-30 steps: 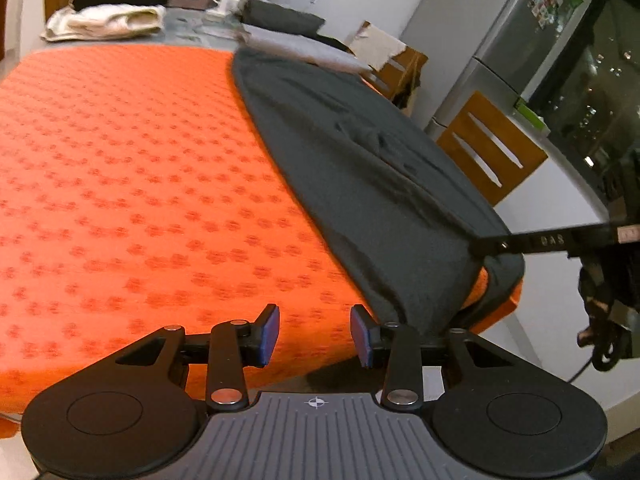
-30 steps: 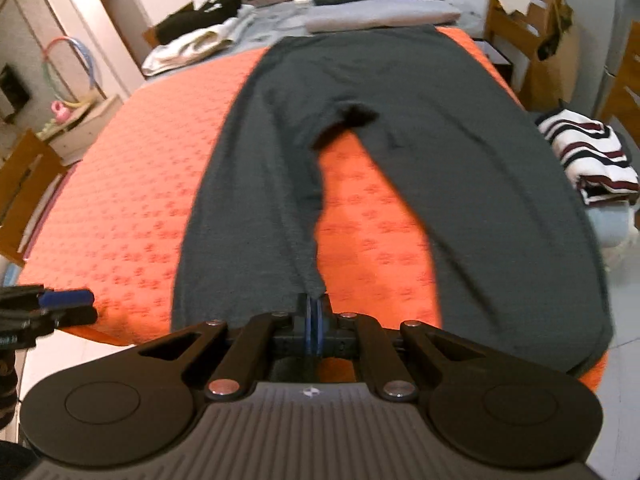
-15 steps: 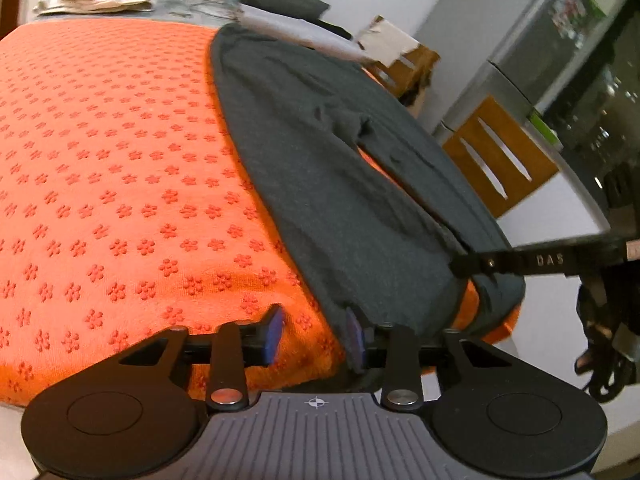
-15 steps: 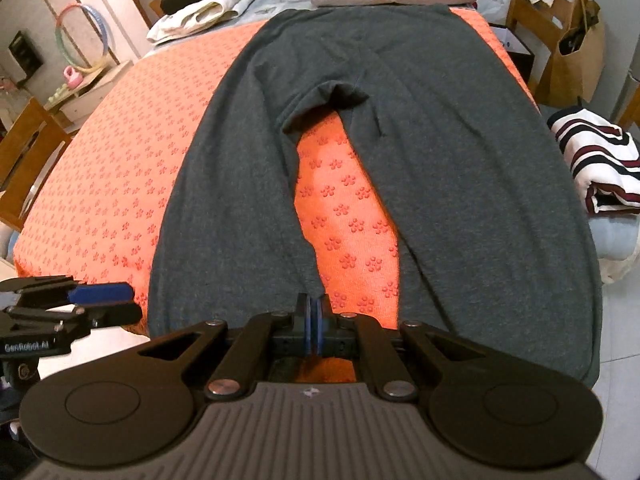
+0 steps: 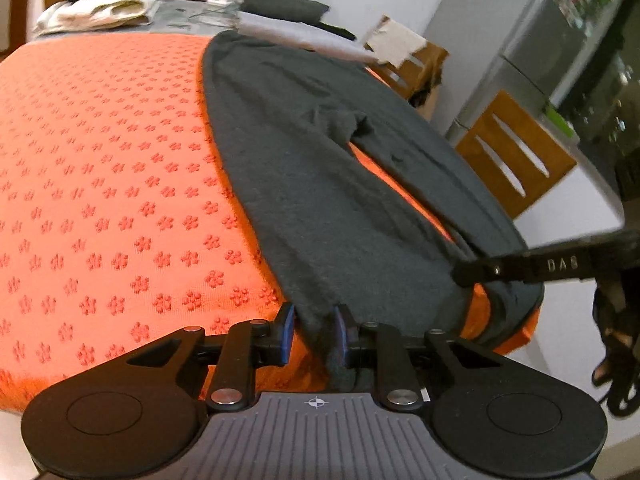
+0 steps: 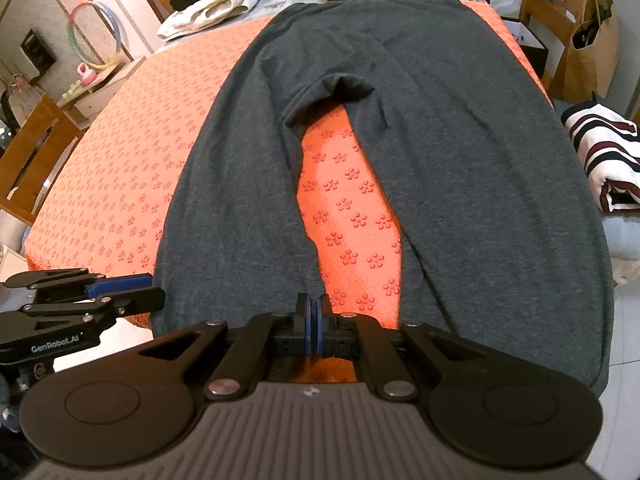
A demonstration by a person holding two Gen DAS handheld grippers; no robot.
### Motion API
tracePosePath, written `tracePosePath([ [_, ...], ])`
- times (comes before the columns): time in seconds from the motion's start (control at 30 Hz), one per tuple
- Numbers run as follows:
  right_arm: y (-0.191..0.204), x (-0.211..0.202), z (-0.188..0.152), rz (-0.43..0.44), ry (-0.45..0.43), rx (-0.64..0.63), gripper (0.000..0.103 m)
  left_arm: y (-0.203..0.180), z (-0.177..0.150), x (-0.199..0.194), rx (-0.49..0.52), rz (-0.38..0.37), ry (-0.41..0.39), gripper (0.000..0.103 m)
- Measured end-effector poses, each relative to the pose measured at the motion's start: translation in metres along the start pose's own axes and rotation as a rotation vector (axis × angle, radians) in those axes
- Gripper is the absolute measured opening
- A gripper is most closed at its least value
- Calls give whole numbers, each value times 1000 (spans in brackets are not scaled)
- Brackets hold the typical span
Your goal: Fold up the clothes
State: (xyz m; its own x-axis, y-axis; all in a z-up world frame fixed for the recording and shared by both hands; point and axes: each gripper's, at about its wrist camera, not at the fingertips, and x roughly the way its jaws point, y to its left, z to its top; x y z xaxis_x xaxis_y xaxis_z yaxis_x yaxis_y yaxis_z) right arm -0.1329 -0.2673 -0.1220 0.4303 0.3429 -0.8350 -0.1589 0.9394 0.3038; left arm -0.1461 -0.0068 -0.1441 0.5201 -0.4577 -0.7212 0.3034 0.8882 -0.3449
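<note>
Barely begun, by the look of it. Grey trousers spread flat and full length on the orange cloth of the table, waistband at the far end, both legs running toward the near edge with a wedge of orange showing between them, no fold made yet. Right gripper pinched tight on the inner hem corner of the left-hand leg, pads pressed together with the fabric edge between. Left gripper partly open, straddling the outer hem corner of that same leg at the table edge, cloth lying between the pads but seemingly not clamped. Likely next: closing the left one, then carrying that leg across onto the other. All of the folding itself left to do, lengthwise and then crosswise. Other clothes piled beyond the far end and a striped garment off to the right
</note>
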Motion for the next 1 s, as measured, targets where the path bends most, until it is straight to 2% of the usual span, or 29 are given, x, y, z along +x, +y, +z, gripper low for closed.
tracePosePath([
  [0.07, 0, 0, -1, 4, -2, 5, 4, 1, -2, 0, -24, 5, -12, 13],
  [0.1, 0, 0, -2, 5, -3, 9, 4, 3, -3, -1, -40, 3, -14, 2],
  [0.3, 6, -4, -5, 28, -23, 43, 4, 22, 4, -23, -125, -11, -57, 2],
  [0.5, 29, -19, -12, 96, -53, 105, 4, 50, 21, -70, -151, -10, -103, 2],
  [0.6, 44, -24, -16, 123, -72, 122, 4, 62, 26, -82, -132, -18, -91, 2],
  [0.77, 52, -25, -21, 62, -110, 139, 4, 65, 19, -66, -83, -59, 10, 4],
  [0.87, 48, -26, -23, 39, -113, 148, 4, 57, 11, -55, -67, -75, 32, 7],
  [0.93, 43, -26, -23, 28, -109, 144, 4, 52, 7, -49, -58, -84, 43, 17],
  [1.0, 38, -25, -22, 23, -100, 139, 4, 45, 4, -41, -52, -85, 44, 22],
])
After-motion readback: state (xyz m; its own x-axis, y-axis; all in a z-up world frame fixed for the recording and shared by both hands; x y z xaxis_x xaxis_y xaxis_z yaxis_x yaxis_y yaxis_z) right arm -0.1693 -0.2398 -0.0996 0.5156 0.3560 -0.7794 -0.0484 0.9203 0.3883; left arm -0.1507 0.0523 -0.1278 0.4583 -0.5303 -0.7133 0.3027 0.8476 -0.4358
